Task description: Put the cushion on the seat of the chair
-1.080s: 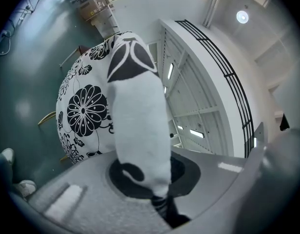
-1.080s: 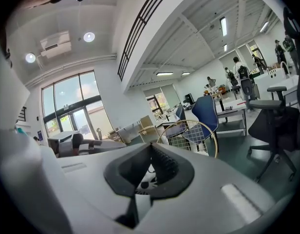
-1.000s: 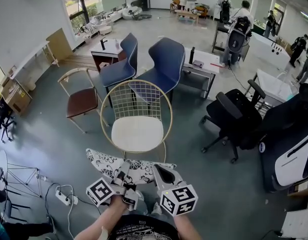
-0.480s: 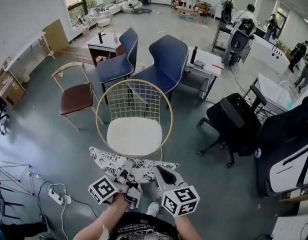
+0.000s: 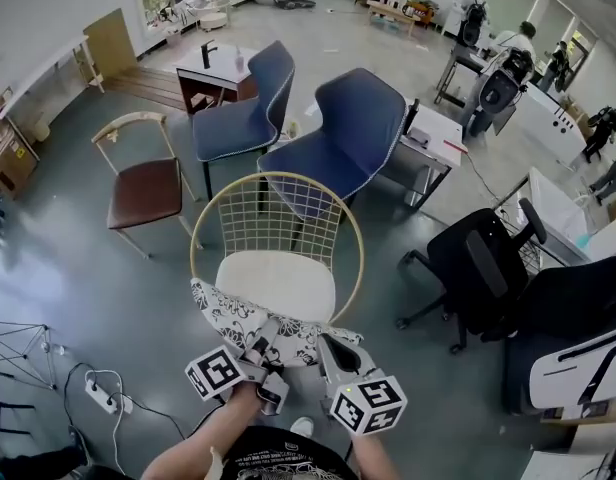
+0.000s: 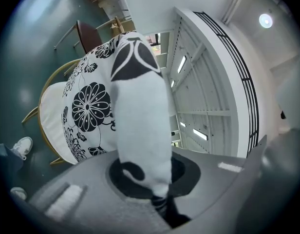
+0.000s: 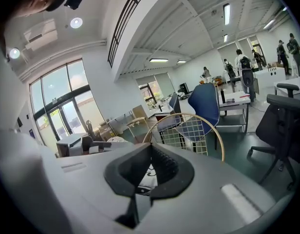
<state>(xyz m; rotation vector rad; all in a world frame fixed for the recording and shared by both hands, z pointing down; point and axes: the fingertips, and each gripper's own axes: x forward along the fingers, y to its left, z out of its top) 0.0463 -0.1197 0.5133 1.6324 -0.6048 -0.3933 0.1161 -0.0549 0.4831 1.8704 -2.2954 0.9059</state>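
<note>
Looking down through the head view, I see the cushion (image 5: pixel 256 320), white with a black flower print, hanging between both grippers just in front of the round gold wire chair (image 5: pixel 202 230). Its far edge lies over the front lip of the chair's white seat (image 5: pixel 284 272), while the near edge droops toward me, so most of the cushion sits off the seat. My left gripper (image 5: pixel 260 354) has its jaws closed tight on the cushion's near edge; in the left gripper view the fabric (image 6: pixel 140 106) rises straight out of the pinched jaws (image 6: pixel 158 199) and the seat (image 6: pixel 51 122) shows beyond it. My right gripper (image 5: pixel 334 352) grips the same edge further right; in the right gripper view the jaws (image 7: pixel 147 175) stand nearly together with a strip of the printed fabric (image 7: pixel 150 171) caught between them, and the chair's wire back (image 7: pixel 190 128) rises just ahead. Behind the wire chair stand two blue chairs (image 5: pixel 350 126), a brown-seated chair (image 5: pixel 142 188) sits to the left, and a black office chair (image 5: pixel 482 268) is off to the right. A power strip (image 5: pixel 98 396) lies on the grey floor at lower left.
</note>
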